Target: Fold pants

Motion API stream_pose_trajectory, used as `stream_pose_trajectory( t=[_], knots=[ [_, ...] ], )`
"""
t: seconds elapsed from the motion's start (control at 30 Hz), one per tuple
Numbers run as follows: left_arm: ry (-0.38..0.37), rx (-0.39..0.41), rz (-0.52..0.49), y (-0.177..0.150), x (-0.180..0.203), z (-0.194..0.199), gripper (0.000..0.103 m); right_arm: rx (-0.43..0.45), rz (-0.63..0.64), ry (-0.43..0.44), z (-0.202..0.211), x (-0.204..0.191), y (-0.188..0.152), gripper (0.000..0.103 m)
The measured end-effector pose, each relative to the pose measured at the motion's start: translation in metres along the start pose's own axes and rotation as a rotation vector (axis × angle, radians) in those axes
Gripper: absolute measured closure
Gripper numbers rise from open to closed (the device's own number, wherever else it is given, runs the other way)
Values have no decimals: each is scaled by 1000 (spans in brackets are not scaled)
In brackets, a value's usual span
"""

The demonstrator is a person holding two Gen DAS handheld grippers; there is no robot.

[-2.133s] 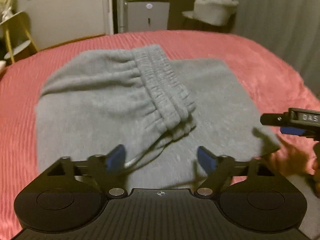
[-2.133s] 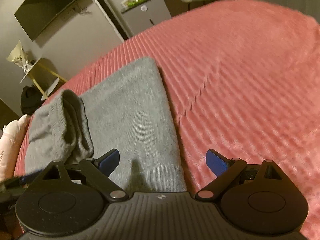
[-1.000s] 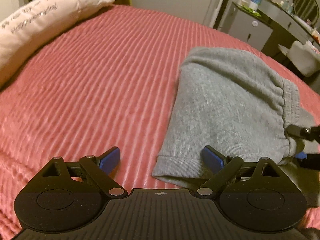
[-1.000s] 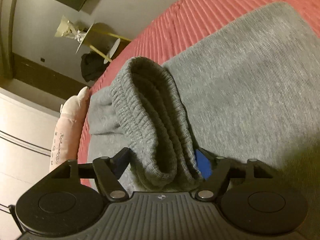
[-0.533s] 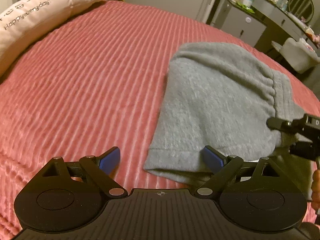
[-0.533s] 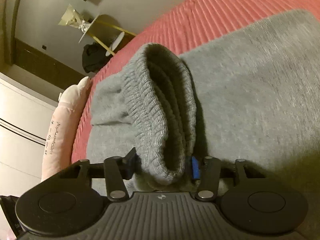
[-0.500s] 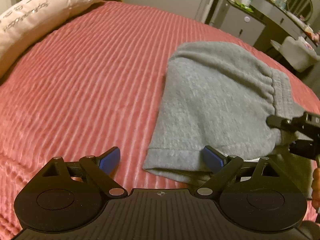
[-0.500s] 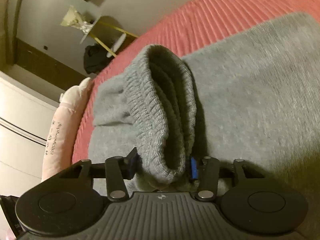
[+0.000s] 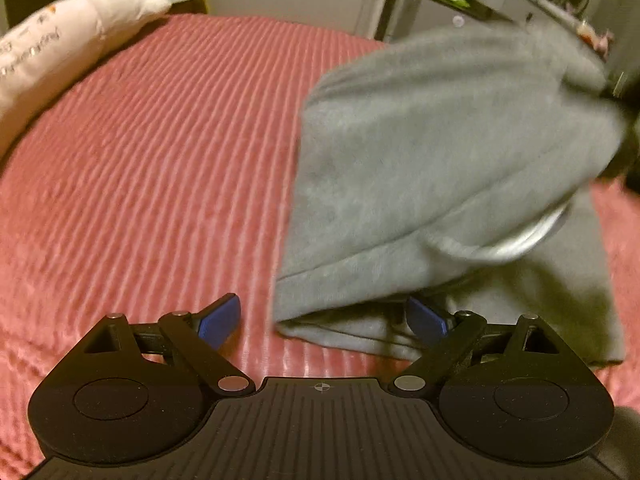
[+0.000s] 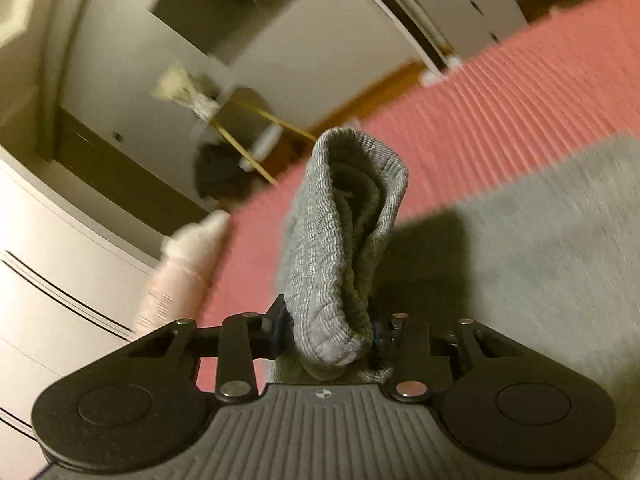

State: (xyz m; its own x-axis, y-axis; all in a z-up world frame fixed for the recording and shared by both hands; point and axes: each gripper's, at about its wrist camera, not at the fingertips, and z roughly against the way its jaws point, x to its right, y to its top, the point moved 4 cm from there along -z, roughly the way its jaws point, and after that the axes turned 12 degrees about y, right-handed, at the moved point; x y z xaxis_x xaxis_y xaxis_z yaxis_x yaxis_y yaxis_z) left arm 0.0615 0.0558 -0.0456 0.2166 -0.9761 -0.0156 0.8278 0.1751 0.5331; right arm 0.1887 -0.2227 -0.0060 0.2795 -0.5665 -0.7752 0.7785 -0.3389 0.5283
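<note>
Pants newly lifted by right gripper

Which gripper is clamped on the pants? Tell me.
The right gripper: closed on the ribbed waistband, lifting it. The left gripper is open, gripping nothing.

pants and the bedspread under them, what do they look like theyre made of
The pants: soft grey knit, probably cotton-blend fleece or jersey. The waistband, clamped in the right gripper, shows ribbed, gathered elastic rows, and the cloth drapes matte and limp. The bedspread: pink-red plush, perhaps velour or corduroy-like, judging by its raised parallel ribs with a faint sheen. Neither fibre can be confirmed by sight.
</note>
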Motion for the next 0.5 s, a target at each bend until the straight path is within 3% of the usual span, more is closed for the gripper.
stream_pose_trajectory(
  t=[0.17,0.27,0.33,0.37,0.5],
  knots=[
    [59,-73,66,2,-8,-14,26,66,14,101,24,-37,13,66],
    [4,-88,129,2,-14,-18,39,104,5,135,41,-45,20,66],
    [-51,-57,136,2,-13,-12,59,124,19,126,49,-47,22,66],
    [-68,-44,131,2,-11,-10,63,136,26,108,56,-43,22,66],
    [-92,-10,121,1,-10,-1,65,175,-8,45,83,-13,20,66]
  ],
)
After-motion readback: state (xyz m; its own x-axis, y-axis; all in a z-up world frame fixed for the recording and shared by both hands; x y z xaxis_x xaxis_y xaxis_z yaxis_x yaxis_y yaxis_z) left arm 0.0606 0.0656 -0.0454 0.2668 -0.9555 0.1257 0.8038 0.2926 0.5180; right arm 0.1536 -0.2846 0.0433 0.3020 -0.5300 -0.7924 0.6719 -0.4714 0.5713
